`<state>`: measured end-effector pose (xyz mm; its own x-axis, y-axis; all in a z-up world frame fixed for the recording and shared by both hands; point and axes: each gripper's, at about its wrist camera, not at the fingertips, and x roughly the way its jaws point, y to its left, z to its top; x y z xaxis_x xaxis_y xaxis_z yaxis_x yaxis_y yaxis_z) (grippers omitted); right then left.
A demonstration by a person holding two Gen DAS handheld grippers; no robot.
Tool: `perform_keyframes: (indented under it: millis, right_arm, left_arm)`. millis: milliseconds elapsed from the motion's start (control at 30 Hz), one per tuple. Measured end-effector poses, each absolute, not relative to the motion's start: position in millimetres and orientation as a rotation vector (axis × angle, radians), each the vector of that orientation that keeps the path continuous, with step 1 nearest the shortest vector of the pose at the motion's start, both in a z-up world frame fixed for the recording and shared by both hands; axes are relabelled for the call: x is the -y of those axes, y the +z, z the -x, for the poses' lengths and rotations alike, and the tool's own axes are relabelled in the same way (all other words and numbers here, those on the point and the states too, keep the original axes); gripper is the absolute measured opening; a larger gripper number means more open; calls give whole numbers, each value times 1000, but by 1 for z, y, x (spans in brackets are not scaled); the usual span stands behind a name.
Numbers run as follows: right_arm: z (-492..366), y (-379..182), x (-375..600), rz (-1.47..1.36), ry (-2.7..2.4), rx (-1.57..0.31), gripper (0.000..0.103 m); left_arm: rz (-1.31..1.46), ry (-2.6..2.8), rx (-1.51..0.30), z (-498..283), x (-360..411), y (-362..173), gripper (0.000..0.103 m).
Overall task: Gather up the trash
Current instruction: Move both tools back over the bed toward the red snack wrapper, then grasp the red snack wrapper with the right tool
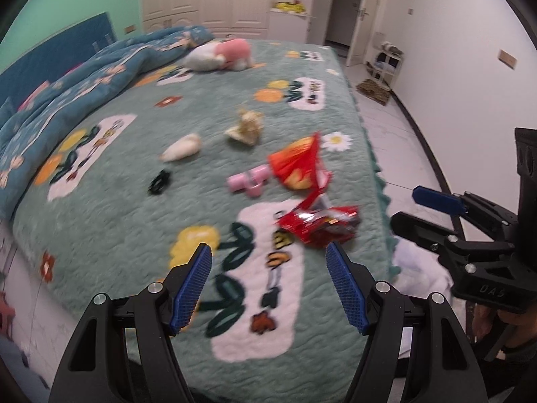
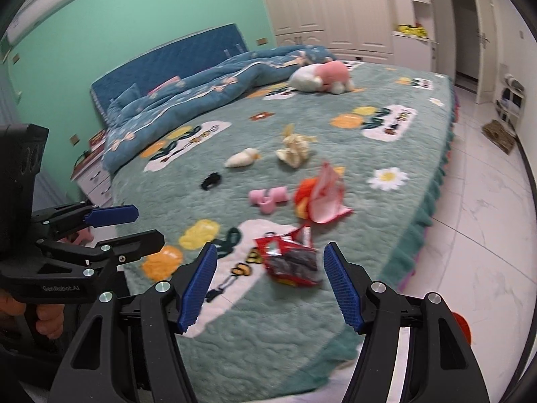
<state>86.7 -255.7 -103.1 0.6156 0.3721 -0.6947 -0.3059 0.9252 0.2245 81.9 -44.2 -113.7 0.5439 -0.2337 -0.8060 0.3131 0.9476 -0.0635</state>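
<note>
On the bed (image 2: pixel 302 336), left to right: hair tie (image 2: pixel 211 181), pink toy (image 2: pixel 268 198), red wrappers (image 2: pixel 292 262) near the edge. Both grippers, left (image 1: pixel 268 288) and right (image 2: pixel 268 285), hung over it, fingers spread, grasping nothing.

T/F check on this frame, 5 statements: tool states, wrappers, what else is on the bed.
1. Both tools are open and empty. True: left tool and right tool hold nothing.
2. The red snack wrapper lies on the bed cover just ahead of the right tool. True.
3. The orange-red wrapper is already on the floor. False: it lies on the bed, beyond the red snack wrapper.
4. The pink plush toy lies at the far end of the bed. True.
5. The crumpled paper is held by the left tool. False: it lies untouched mid-bed.
</note>
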Motion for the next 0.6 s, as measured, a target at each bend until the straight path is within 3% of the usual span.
perform_keyframes:
  millis: [600]
  right_arm:
    - [-107,-131,200,-30,502,-904,66]
  left_arm:
    - [-24,-248,-1088,-90,2,-168,71]
